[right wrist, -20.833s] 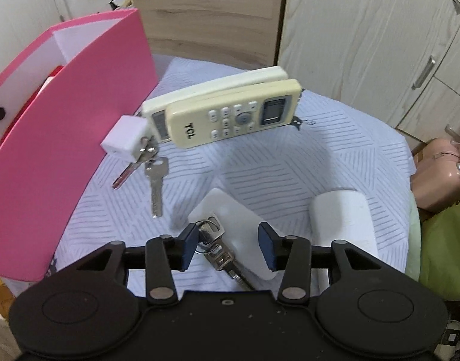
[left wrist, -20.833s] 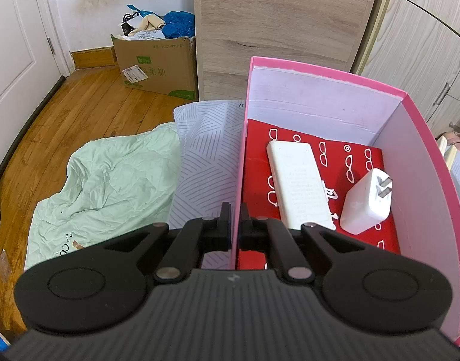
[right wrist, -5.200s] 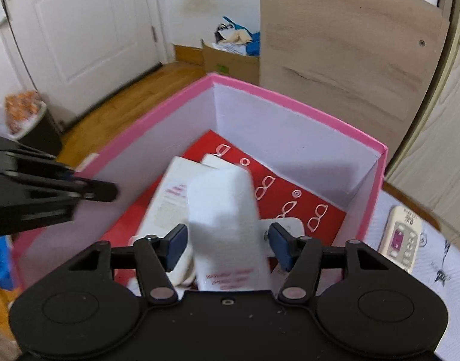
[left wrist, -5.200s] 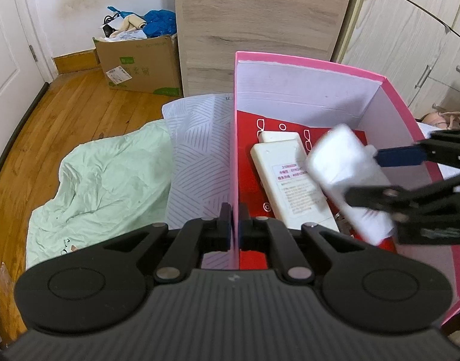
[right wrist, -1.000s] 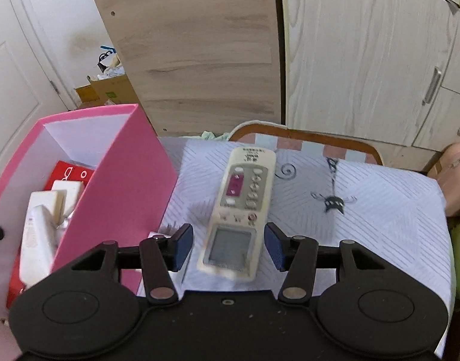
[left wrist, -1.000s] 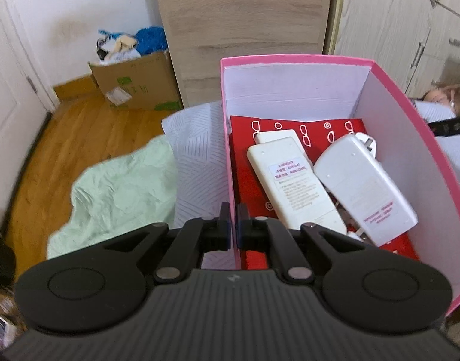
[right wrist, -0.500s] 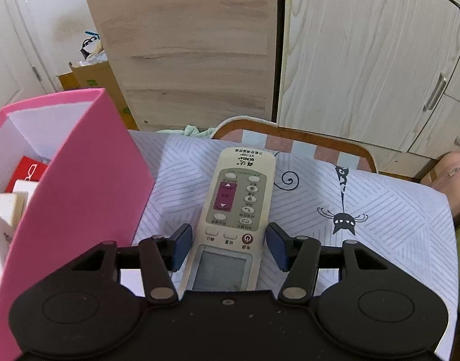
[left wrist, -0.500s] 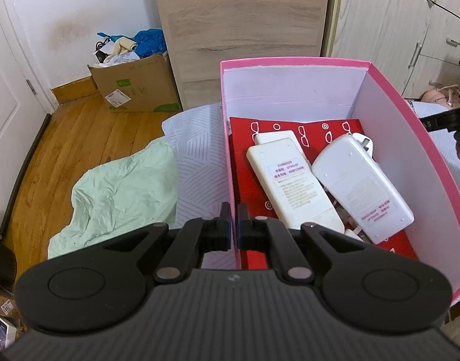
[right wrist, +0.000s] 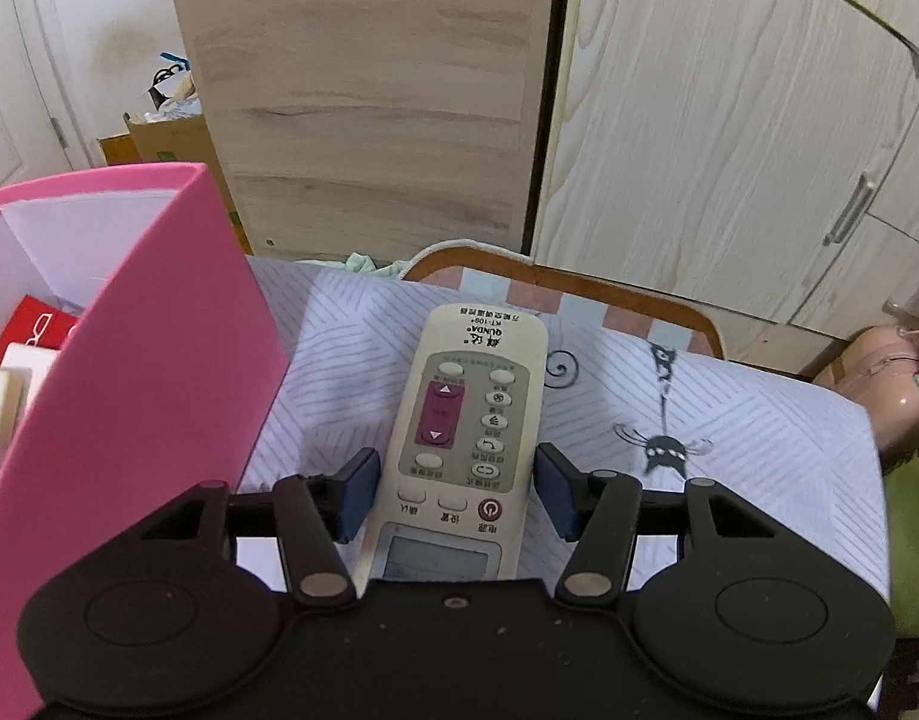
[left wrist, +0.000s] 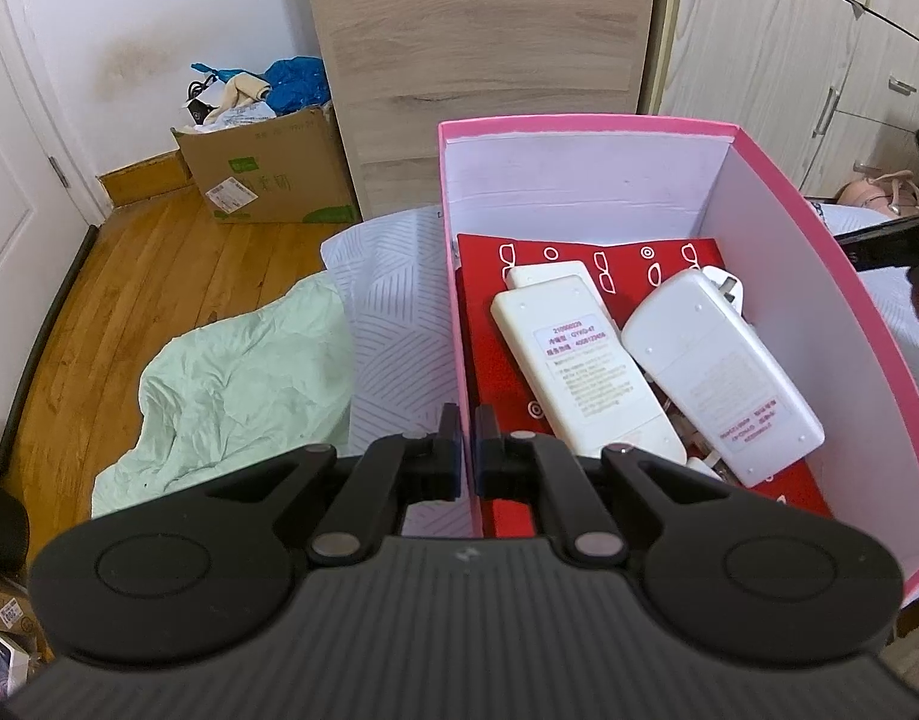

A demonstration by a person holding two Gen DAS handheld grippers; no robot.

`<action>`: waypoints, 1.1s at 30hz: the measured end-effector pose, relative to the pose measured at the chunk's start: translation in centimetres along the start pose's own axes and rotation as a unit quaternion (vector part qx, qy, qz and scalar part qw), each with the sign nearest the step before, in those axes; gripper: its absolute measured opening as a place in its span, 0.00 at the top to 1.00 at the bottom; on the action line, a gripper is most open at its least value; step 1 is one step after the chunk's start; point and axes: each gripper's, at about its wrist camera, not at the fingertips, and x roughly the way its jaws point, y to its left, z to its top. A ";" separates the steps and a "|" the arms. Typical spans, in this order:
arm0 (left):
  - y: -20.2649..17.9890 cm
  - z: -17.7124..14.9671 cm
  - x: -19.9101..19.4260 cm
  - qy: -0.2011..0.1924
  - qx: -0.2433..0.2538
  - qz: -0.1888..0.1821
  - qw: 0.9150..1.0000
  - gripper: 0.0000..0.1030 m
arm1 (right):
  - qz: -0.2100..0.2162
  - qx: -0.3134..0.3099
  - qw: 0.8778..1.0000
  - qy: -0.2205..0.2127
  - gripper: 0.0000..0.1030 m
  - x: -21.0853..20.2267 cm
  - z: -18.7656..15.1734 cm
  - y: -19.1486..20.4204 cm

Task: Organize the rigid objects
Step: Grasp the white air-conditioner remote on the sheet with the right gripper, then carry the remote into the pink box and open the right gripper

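Note:
My left gripper (left wrist: 466, 420) is shut on the left wall of the pink box (left wrist: 585, 124). Inside the box lie two white remotes face down (left wrist: 579, 366) (left wrist: 723, 372) and a white plug (left wrist: 723, 291) on a red sheet. In the right wrist view the pink box (right wrist: 141, 348) stands at the left. A cream remote (right wrist: 465, 438) with a purple button lies face up on the striped cloth. My right gripper (right wrist: 456, 486) is open, one finger on each side of the remote's lower half, with small gaps.
A striped white cloth (right wrist: 759, 450) covers the table. A wooden board (right wrist: 369, 90) and wardrobe doors (right wrist: 729, 138) stand behind. A pink bag (right wrist: 891, 384) sits at the right. A cardboard box (left wrist: 261, 174) and a green blanket (left wrist: 237, 384) lie on the wooden floor at the left.
My right gripper has moved forward and down over the cream remote, which now lies between its fingers. The left gripper still holds the box wall.

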 end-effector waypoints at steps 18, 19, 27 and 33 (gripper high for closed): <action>-0.3 0.4 -0.2 0.000 0.002 0.015 1.000 0.97 | 0.023 -0.059 0.997 -0.036 0.41 -6.9 -2.3 1.4; -0.3 0.4 -0.2 0.001 0.000 0.015 1.000 0.97 | 0.027 -0.062 0.997 -0.042 0.41 -7.5 -2.4 1.6; -0.5 0.2 -0.2 -0.001 0.002 0.017 1.000 0.97 | 0.061 -0.074 0.988 -0.123 0.41 -14.2 -2.6 2.7; -0.4 0.2 -0.2 -0.001 0.002 0.017 1.000 0.97 | 0.134 -0.080 0.974 -0.165 0.41 -17.7 -2.6 5.0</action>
